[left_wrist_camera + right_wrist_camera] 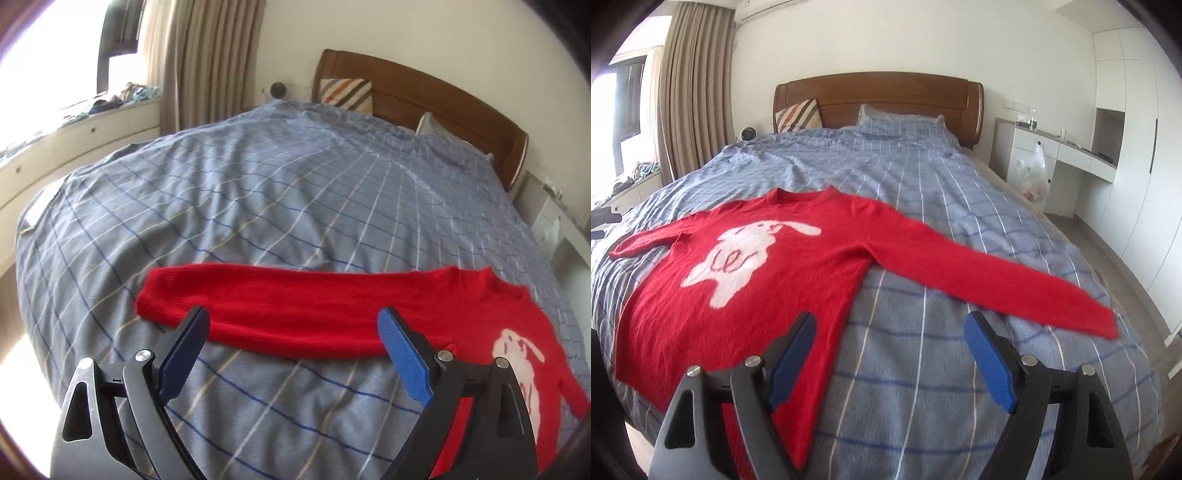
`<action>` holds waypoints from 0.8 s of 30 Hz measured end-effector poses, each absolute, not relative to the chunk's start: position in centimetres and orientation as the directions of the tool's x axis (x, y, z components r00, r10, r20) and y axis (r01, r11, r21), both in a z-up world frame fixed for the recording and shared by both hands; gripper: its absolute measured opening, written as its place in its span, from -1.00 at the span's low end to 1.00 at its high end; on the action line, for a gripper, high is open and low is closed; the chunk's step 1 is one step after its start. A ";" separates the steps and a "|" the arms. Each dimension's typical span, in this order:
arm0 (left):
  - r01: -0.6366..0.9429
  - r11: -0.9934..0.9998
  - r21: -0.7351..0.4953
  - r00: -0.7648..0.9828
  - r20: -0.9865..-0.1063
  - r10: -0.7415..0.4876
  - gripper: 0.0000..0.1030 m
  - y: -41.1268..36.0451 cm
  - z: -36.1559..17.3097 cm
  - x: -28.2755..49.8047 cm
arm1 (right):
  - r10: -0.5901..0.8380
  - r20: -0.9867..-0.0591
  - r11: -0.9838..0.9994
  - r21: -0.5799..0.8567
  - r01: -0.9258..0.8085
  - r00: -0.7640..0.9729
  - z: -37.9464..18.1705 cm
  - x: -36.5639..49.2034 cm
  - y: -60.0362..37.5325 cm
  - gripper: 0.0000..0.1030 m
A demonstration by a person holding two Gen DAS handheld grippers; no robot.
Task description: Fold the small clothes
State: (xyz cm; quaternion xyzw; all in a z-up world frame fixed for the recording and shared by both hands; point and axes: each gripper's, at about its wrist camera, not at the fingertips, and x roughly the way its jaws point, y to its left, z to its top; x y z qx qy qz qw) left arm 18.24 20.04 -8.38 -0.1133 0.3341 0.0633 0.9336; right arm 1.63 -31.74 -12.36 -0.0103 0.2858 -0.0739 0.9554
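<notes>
Red sweater point(738, 266) lies flat mid-frame on the checked duvet point(923, 369). I hold both jaws spread, empty. Left gripper point(293, 332) faces the left sleeve point(258, 302), lying crosswise; right gripper point(890, 339) is nearer the hem.

Plaid-covered bed point(923, 229) — red sweater point(746, 288) spread flat, pillows point(897, 120)

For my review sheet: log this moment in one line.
stage: pre-fold | red sweater flat on bed, sleeves spread | left gripper open | right gripper open, empty
</notes>
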 end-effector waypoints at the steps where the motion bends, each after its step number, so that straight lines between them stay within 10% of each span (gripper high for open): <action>1: -0.192 0.966 -0.171 0.771 -0.636 0.041 0.82 19.1 -8.6 19.0 | -0.154 -0.526 0.988 -0.080 0.132 0.836 -12.3 3.0 -31.8 0.65; 10: -0.223 0.965 -0.137 0.725 -0.685 0.070 0.97 15.2 -14.8 24.6 | -0.206 -0.471 0.977 -0.142 0.157 0.858 -14.0 11.6 -33.9 0.65; 24: -0.228 0.971 -0.073 0.645 -0.758 0.094 0.99 14.6 -17.9 25.0 | -0.152 -0.683 0.988 -0.086 0.128 0.715 -20.0 14.9 -36.1 0.93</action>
